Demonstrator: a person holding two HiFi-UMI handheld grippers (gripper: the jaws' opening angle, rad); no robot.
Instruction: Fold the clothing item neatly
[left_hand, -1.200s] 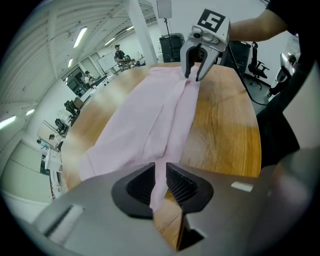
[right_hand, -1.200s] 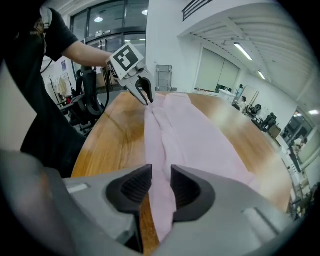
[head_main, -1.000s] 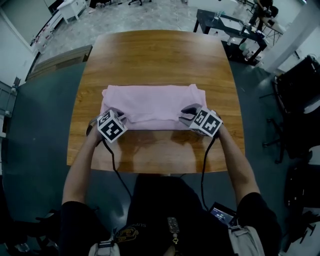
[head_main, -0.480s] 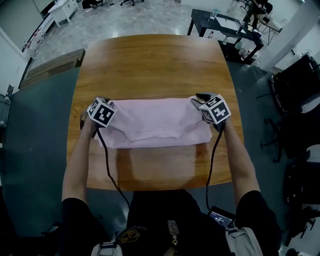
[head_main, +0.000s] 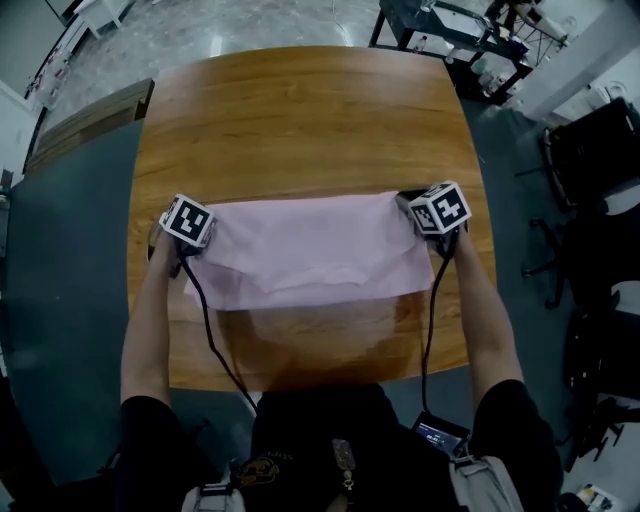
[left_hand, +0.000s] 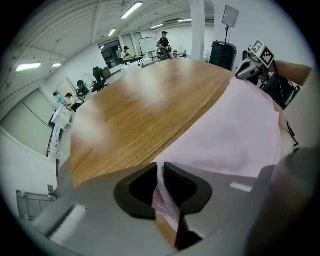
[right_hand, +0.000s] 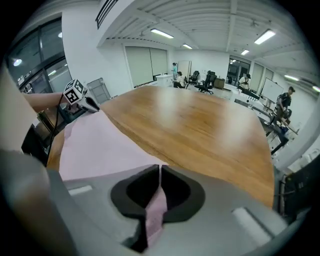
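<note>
In the head view the marker cubes cover the fingertips of both claws, so the grip only reads from the gripper views. There the left gripper (left_hand: 161, 172) has its jaws pinched onto a bunched corner of the pink garment (head_main: 310, 250). The right gripper (right_hand: 160, 175) has just been closing its jaws, and they now squeeze a strip of the same cloth. The hands are mostly tucked behind the cubes. No collar, sleeve or hem detail can be made out, so the kind of clothing stays unclear. Whether the far edge is lifted clear of the wood cannot be told.

The garment lies across the middle of the wooden table (head_main: 300, 110) as 1 wide pale-pink band stretched between the 2 claws. Its far edge runs nearly straight from corner to corner. The near edge rests on the tabletop, with soft creases and a small step near its centre.
</note>
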